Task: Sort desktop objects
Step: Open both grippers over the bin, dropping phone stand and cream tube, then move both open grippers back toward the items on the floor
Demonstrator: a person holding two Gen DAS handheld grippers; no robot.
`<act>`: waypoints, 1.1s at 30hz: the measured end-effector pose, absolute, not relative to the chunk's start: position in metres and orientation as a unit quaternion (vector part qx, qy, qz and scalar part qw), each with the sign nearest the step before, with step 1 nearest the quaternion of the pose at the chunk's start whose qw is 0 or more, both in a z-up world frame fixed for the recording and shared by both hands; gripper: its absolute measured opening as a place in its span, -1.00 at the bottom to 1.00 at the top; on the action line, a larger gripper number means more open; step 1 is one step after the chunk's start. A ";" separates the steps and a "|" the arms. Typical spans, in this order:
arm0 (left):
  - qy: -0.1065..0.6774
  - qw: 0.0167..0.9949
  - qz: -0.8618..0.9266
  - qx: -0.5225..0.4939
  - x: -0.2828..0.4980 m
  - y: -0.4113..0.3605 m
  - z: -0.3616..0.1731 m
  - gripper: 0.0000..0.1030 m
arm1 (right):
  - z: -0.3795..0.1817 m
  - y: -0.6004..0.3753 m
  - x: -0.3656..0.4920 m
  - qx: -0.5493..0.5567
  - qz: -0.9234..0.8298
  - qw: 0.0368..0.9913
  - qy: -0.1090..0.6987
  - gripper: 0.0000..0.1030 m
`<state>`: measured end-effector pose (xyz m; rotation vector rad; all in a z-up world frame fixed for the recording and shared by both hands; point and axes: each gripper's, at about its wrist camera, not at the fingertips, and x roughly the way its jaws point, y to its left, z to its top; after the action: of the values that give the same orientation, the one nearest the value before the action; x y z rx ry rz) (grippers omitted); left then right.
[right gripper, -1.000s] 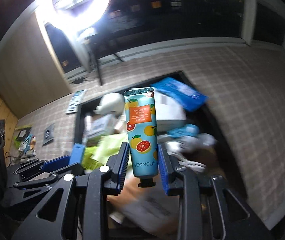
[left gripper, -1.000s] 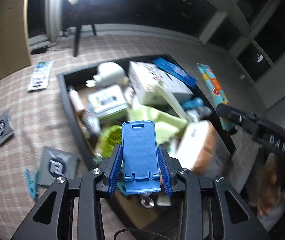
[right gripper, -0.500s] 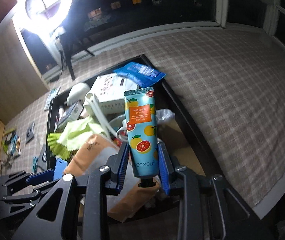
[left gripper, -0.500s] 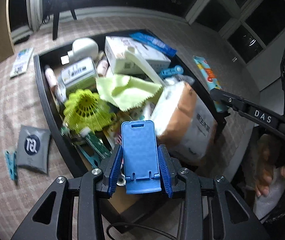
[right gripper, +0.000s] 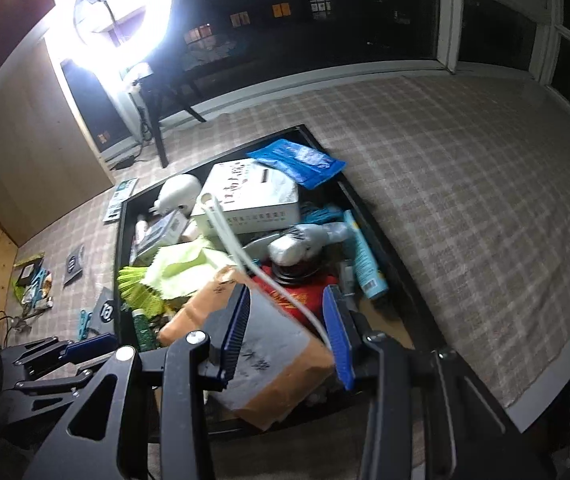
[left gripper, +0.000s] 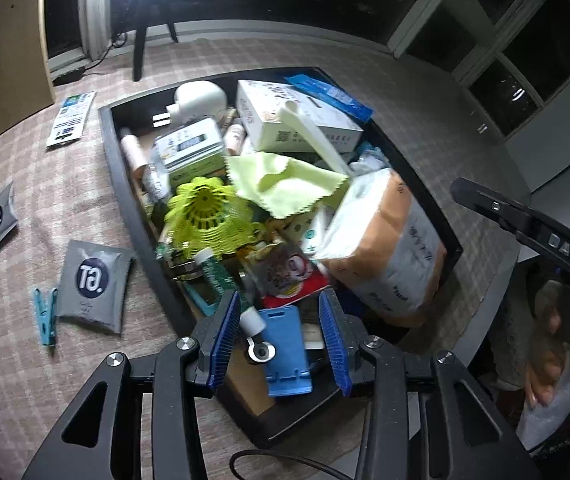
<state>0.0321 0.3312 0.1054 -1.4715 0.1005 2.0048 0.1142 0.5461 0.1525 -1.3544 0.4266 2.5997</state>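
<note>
A black tray [left gripper: 125,200] full of desk items sits on a checked tablecloth. My left gripper [left gripper: 281,340] hangs over its near corner with jaws opening. The blue phone stand [left gripper: 285,350] lies loose in the tray between the pads, and neither pad touches it. My right gripper [right gripper: 289,328] is over the tray [right gripper: 120,240] too, jaws opening with nothing held. Below it lies a brown and white tissue pack [right gripper: 269,360]. The citrus-print hand cream tube [right gripper: 365,256] rests along the tray's right wall.
The tray holds a yellow-green shuttlecock [left gripper: 205,216], a green cloth [left gripper: 281,184], a white box [left gripper: 297,120] and a blue packet [left gripper: 325,92]. Grey sachets [left gripper: 93,280] and a blue peg [left gripper: 47,316] lie left of it. A ring light [right gripper: 121,12] glares behind.
Both grippers have opened. The blue stand has dropped from the left jaws into the tray's near corner. The tube has left the right jaws and lies at the tray's right side.
</note>
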 end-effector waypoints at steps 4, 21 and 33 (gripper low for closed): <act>0.030 0.303 0.771 -0.559 0.026 0.316 0.104 -0.26 | 0.156 0.531 0.112 -0.456 0.876 0.071 0.138 -0.27; 0.009 0.220 0.802 -0.555 -0.011 0.189 0.091 -0.26 | 0.157 0.427 0.106 -0.467 0.873 0.019 0.142 -0.27; 0.024 0.227 0.794 -0.564 -0.017 0.150 0.061 -0.26 | 0.131 0.332 0.089 -0.480 0.866 -0.008 0.141 -0.15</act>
<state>-0.0174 0.1499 0.0609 -1.5534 0.0649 2.1882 0.0893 0.3319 0.1313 -1.5170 0.4442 2.7339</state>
